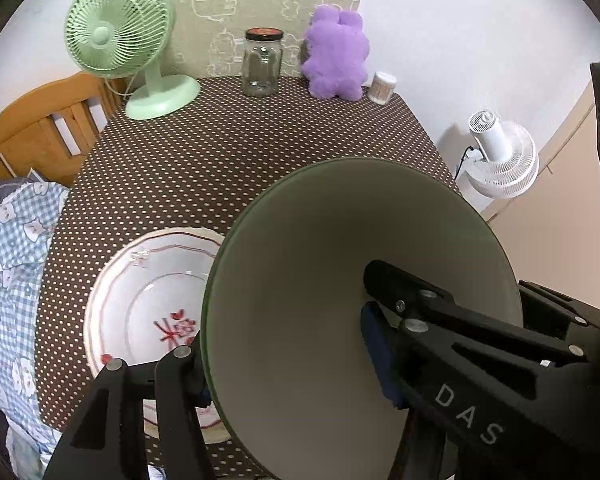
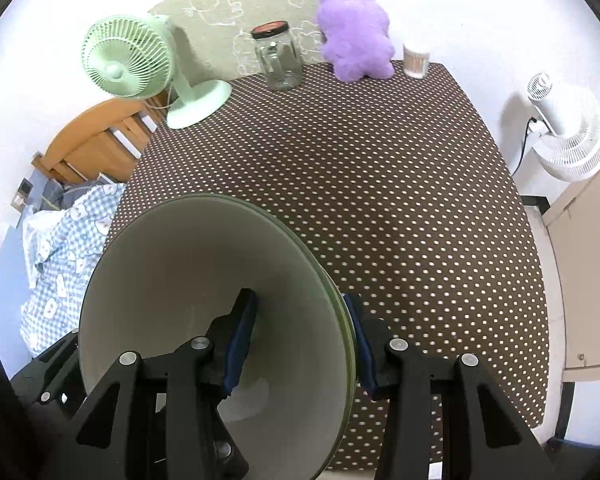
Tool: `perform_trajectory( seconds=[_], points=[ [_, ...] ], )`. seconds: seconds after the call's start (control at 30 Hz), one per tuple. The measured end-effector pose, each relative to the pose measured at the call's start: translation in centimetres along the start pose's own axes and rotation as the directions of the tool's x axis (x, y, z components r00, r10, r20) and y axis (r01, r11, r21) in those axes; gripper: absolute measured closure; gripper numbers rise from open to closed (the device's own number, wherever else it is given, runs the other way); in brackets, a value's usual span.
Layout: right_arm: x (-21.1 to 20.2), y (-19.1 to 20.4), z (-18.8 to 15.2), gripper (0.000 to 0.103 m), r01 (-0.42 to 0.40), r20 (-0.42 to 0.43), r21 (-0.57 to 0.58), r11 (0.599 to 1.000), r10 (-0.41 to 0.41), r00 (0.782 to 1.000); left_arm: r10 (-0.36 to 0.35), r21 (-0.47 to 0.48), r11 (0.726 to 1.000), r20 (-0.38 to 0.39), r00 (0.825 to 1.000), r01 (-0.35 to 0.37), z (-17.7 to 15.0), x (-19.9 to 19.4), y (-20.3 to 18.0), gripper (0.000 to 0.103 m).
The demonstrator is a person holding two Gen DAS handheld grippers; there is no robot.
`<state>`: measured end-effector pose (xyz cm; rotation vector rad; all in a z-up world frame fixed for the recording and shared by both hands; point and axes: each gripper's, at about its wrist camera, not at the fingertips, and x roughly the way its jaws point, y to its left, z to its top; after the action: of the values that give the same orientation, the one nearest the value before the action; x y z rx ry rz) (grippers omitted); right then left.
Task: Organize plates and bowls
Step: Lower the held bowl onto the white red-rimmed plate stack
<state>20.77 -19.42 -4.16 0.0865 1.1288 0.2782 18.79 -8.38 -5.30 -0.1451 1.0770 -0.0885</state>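
I have both the left hand-held gripper [image 1: 284, 364] and the right hand-held gripper [image 2: 300, 344] clamped on opposite rims of the green bowl [image 1: 320, 280], mid-frame above the desk [image 1: 220, 152], so I should keep it level over the white patterned plate [image 1: 148, 300] at lower left.

I read "DAS" in white caps on the left claw [image 1: 284, 354], on its black right-hand arm. Red character on the white plate [image 1: 148, 300], partly hidden, can't read it. Nothing else legible.

A home: desk fan [image 1: 118, 36], plush toy [image 1: 336, 54] (purple).
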Motion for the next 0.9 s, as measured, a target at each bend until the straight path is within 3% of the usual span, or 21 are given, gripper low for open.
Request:
perform_trajectory(
  seconds=[0.9],
  points=[
    [5.3, 10.5, 0.4, 0.055, 0.013, -0.066, 0.015, 1.0, -0.012, 0.998, -0.009, -0.017, 1.0, -0.069, 0.998, 0.008, -0.1, 0.5, 10.9, 0.043]
  ],
)
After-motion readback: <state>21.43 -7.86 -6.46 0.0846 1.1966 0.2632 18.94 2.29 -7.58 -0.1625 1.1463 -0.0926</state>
